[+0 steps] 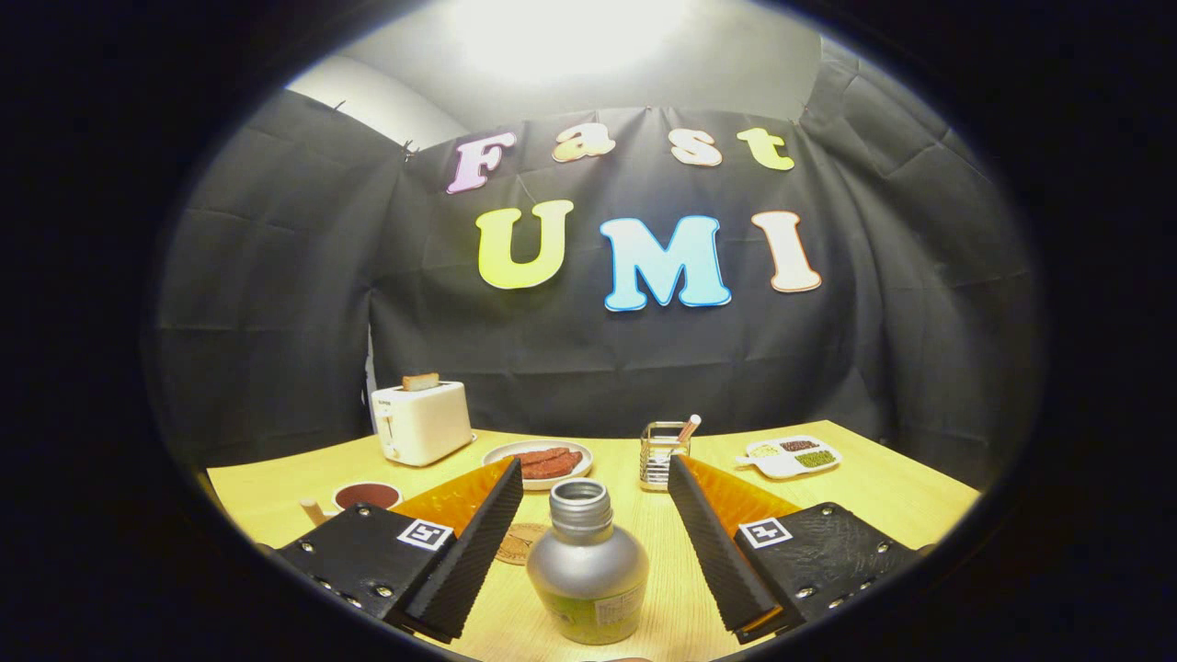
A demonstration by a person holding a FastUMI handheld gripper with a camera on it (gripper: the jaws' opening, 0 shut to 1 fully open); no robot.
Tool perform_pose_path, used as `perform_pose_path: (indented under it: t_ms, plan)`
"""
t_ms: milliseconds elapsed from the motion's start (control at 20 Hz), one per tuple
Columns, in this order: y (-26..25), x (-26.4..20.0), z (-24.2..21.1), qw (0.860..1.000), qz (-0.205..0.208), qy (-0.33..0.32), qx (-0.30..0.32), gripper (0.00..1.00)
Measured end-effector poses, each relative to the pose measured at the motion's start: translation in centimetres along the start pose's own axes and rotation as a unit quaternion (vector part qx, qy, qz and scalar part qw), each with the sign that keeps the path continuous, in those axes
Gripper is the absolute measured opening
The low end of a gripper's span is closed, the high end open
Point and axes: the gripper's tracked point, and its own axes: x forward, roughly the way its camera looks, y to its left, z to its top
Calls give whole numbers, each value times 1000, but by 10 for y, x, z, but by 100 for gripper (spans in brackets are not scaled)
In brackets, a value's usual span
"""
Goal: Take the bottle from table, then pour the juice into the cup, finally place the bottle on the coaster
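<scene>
I see a toaster (pixel 421 421) with bread in its slot, a cup (pixel 366 496) of dark liquid, a plate (pixel 538 460) of sausages, then the uncapped bottle (pixel 587 575) upright between my gripper's (pixel 595 487) spread fingers, untouched. A coaster (pixel 520 542) lies just left of the bottle; a divided dish (pixel 791 456) holds foods.

Bottle (pixel 587 570) between jaws (coaster (pixel 520 542) behind)

bottle (pixel 587 572): silvery, squat, cap off, upright on bench | coaster (pixel 520 542): round, tan, flat, just left-behind bottle, partly hidden | cup (pixel 365 496): pale, handled, dark liquid inside, farther left of bottle, beyond coaster
</scene>
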Motion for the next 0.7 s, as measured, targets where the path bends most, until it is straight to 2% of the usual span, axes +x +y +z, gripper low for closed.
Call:
perform_pose_path:
  t_ms: [100, 400, 700]
  plan:
    - [-2, 1, -9, 1000, -18, -6, -12, 98]
    - [-2, 9, -44, 999, -39, 11, -20, 98]
    - [-2, 17, -65, 998, -43, 34, -5, 98]
